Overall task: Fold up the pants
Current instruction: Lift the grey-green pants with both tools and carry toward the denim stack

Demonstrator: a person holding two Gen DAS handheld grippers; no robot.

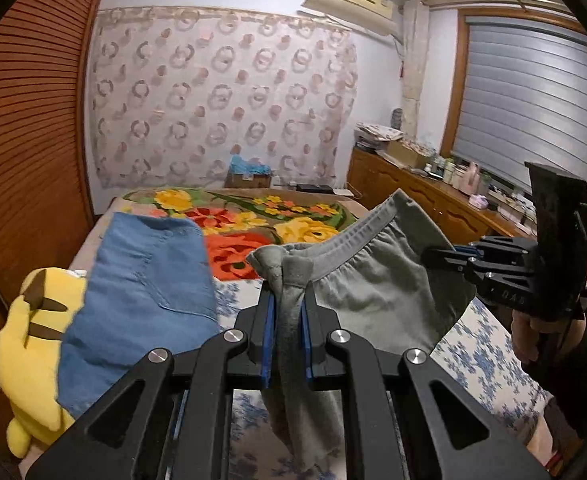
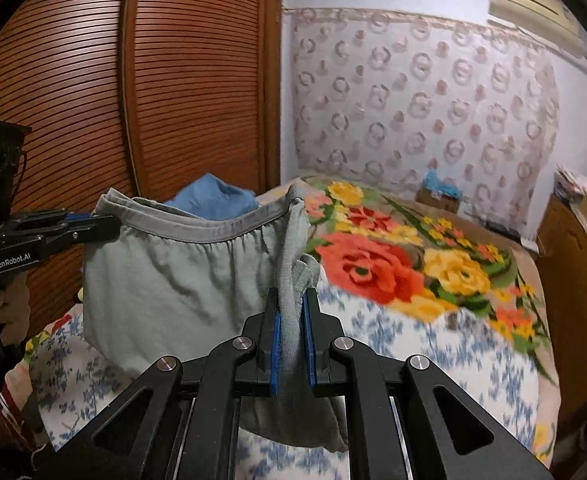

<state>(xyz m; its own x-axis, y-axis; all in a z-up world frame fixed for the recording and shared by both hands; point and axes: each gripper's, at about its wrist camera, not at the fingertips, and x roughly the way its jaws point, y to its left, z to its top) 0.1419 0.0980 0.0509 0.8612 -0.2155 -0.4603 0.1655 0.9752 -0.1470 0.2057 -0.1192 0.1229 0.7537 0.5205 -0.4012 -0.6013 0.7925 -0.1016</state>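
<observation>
- Your left claw [image 1: 287, 312] is clenched on one end of the waistband of the grey pants [image 1: 373, 292], with a bunch of cloth hanging down between the blue pads.
- Your right claw [image 2: 292, 320] is clenched on the other end of the same waistband, cloth again pinched between its pads.
- Between the two claws the pants hang in the air above the bed [image 2: 473, 360], waistband up and slack, sagging in the middle; the legs drop out of sight below.
- As far as I can judge, you are at the start: the pants are lifted and spread, but no fold shows yet. Laying them flat on the bed and folding them over is all left to do.
- Just beyond the pants lies a blue garment [image 1: 145, 292] on the bed, partly over a yellow plush toy [image 1: 25, 344] at the left edge.
- Farther off, a flowered blanket [image 2: 397, 256] covers the bed's far half; behind it stand the slatted wardrobe [image 2: 93, 80] and a patterned curtain [image 1: 221, 92].
</observation>
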